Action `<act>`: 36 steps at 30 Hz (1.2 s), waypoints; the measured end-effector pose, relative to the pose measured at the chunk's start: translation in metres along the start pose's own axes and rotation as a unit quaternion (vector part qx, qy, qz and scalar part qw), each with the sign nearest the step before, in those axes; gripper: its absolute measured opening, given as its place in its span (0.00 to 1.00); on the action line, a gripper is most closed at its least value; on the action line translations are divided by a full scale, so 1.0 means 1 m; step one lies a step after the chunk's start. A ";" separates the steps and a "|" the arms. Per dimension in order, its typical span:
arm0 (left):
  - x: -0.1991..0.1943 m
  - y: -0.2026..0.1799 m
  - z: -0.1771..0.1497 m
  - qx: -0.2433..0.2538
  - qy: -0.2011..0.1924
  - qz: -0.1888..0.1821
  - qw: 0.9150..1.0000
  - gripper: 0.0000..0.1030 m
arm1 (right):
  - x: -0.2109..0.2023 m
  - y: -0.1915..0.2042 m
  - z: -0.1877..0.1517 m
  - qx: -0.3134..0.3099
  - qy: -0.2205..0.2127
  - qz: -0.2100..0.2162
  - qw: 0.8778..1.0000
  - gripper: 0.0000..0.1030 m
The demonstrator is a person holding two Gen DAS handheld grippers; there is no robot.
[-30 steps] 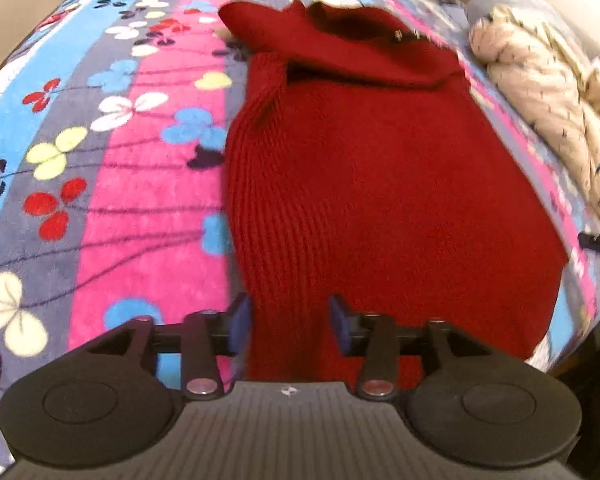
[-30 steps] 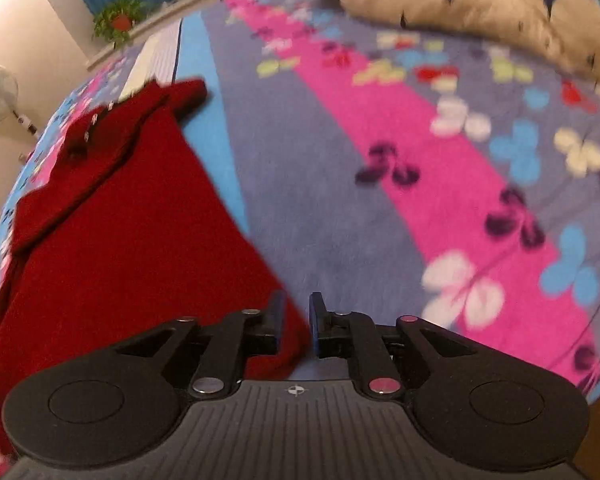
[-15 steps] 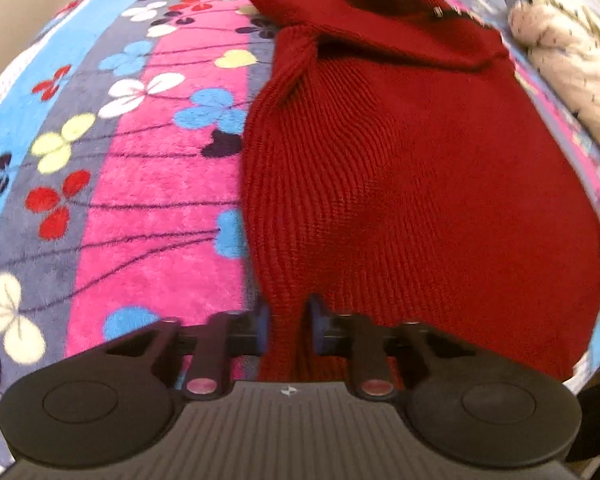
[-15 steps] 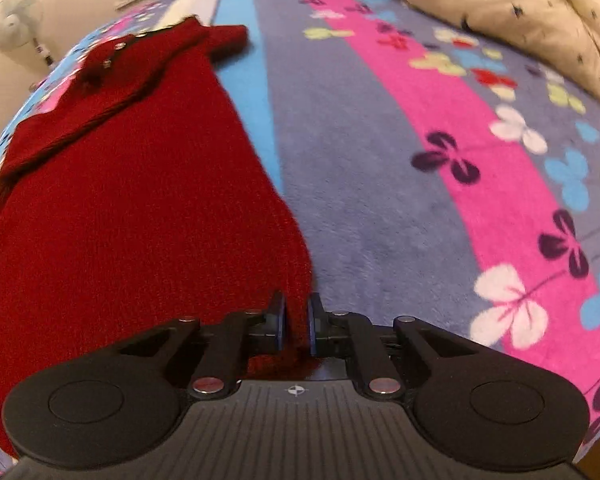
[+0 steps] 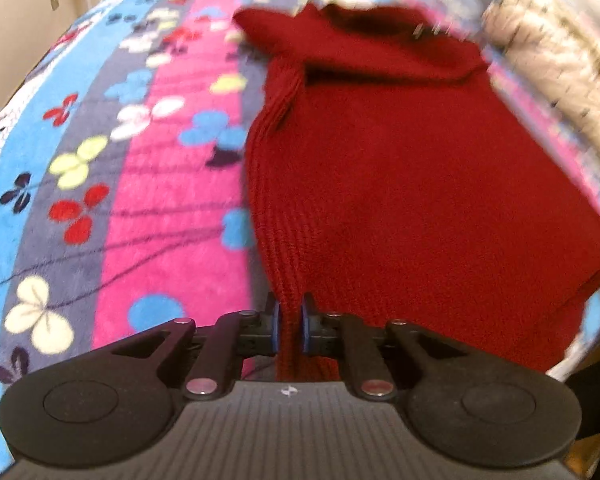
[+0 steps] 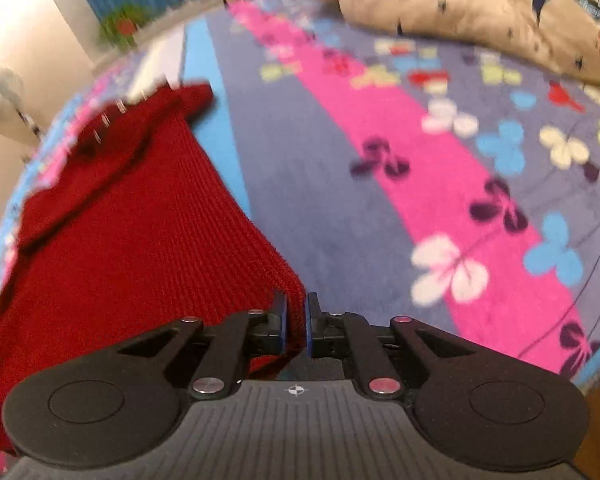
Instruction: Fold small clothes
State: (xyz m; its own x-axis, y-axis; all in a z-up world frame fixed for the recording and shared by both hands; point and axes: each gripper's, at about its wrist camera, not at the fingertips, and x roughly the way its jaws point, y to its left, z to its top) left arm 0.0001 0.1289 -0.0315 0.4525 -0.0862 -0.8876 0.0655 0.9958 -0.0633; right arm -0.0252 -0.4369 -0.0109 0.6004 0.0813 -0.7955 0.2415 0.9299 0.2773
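A dark red knitted sweater (image 5: 412, 152) lies spread on a flowered blanket (image 5: 112, 184), its collar and folded sleeves at the far end. My left gripper (image 5: 289, 330) is shut on the sweater's near left hem corner. In the right wrist view the same sweater (image 6: 140, 248) stretches away to the left. My right gripper (image 6: 296, 330) is shut on its near right hem corner. Both corners are lifted slightly off the blanket.
A cream quilted garment (image 5: 556, 72) lies at the far right of the bed, also showing in the right wrist view (image 6: 460, 4). A white fan (image 6: 0, 96) and a potted plant (image 6: 122, 28) stand beyond the bed. The blanket's near edge (image 6: 596, 360) drops off at right.
Both grippers closed on the sweater's hem corners. They have started lifting and pulling the hem, and the views now blur with motion.
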 end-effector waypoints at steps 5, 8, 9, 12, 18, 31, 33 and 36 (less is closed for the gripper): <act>-0.011 -0.002 0.005 0.000 -0.062 0.028 0.998 0.44 | 0.005 0.010 0.001 -0.007 -0.048 -0.079 0.996 0.14; -0.021 -0.007 0.009 0.008 -0.100 0.006 0.995 0.45 | -0.012 0.022 0.003 -0.023 -0.102 -0.033 0.994 0.26; -0.019 -0.010 0.009 0.013 -0.096 0.002 0.995 0.45 | -0.013 0.028 0.001 -0.042 -0.108 -0.019 0.993 0.31; -0.002 -0.020 0.009 0.034 -0.057 -0.004 0.998 0.46 | 0.003 0.047 -0.007 -0.089 -0.059 0.021 0.994 0.48; 0.027 -0.032 0.007 0.069 0.005 0.042 0.997 0.66 | 0.047 0.064 -0.028 -0.135 0.063 -0.026 0.989 0.48; -0.019 -0.027 0.028 0.010 -0.168 0.111 0.979 0.84 | 0.010 0.072 -0.001 -0.121 -0.070 -0.035 0.989 0.49; -0.024 -0.031 0.030 0.008 -0.185 0.112 0.976 0.84 | 0.006 0.074 0.003 -0.112 -0.088 -0.027 0.989 0.50; -0.030 -0.042 0.030 0.026 -0.210 0.114 0.971 0.84 | 0.004 0.080 0.011 -0.104 -0.108 -0.016 0.989 0.51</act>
State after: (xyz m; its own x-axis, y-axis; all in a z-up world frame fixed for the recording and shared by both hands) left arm 0.0106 0.0888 0.0111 0.7826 0.1210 -0.6107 -0.0391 0.9885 0.1458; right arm 0.0048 -0.3656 0.0136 0.7489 -0.0069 -0.6626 0.1148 0.9862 0.1195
